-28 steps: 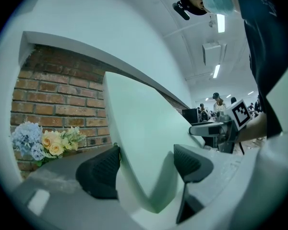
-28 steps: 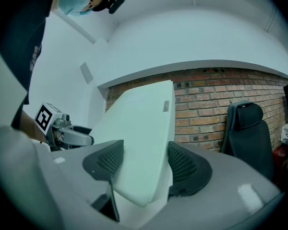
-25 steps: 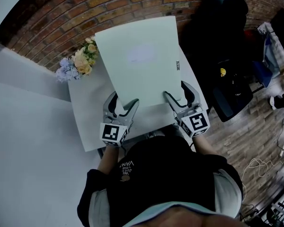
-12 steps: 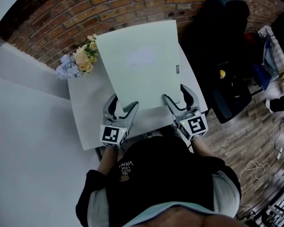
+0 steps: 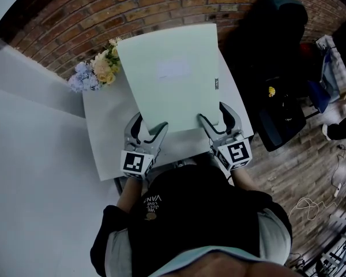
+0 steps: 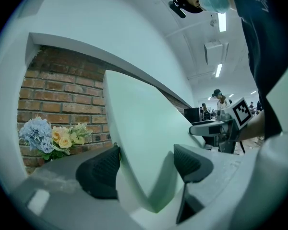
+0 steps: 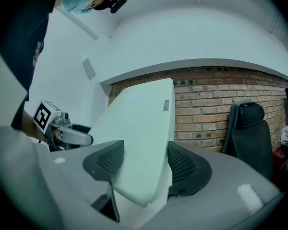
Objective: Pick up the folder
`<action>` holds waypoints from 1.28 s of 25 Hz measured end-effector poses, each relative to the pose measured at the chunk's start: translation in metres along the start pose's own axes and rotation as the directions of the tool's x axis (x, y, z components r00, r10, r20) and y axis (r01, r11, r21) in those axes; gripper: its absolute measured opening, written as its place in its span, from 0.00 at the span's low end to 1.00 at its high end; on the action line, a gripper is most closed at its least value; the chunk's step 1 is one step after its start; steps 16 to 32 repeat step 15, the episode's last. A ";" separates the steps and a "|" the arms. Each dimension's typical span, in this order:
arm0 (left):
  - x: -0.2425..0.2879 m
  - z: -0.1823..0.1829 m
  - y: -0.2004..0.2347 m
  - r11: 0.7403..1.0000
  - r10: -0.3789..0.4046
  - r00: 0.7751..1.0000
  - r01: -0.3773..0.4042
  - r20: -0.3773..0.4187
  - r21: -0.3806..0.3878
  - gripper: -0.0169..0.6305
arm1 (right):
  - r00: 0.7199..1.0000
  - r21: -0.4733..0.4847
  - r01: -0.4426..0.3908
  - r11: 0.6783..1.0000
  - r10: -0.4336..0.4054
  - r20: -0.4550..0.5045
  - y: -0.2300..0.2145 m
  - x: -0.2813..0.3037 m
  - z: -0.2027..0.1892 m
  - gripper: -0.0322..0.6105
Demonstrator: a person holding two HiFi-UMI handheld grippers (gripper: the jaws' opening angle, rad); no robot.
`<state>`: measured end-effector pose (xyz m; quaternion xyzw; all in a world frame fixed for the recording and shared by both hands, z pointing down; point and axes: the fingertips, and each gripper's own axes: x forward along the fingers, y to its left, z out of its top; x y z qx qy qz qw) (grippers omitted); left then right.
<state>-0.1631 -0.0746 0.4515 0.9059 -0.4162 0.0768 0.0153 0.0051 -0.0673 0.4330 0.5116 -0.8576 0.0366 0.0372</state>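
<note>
The folder (image 5: pixel 173 74) is a large pale green one with a small label near its right edge. It stands tilted up over the white table (image 5: pixel 106 137), its far edge in front of the brick wall. My left gripper (image 5: pixel 150 124) is shut on its near left corner, and in the left gripper view the folder (image 6: pixel 139 143) fills the gap between the dark pads of that gripper (image 6: pixel 146 164). My right gripper (image 5: pixel 214 113) is shut on the near right corner by the thick spine. The right gripper view shows the folder (image 7: pixel 144 133) wedged between the pads of that gripper (image 7: pixel 144 162).
A bunch of yellow and blue flowers (image 5: pixel 98 71) stands at the table's far left corner against the brick wall. A black office chair (image 5: pixel 271 45) is to the right of the table, with bags and cables on the wooden floor beyond. The person's body is at the table's near edge.
</note>
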 end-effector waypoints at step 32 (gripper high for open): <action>-0.005 -0.004 0.003 1.000 0.004 1.000 -0.004 0.018 -0.008 0.58 | 1.000 -0.007 0.002 1.000 -0.002 0.021 0.005 0.000 -0.001 0.48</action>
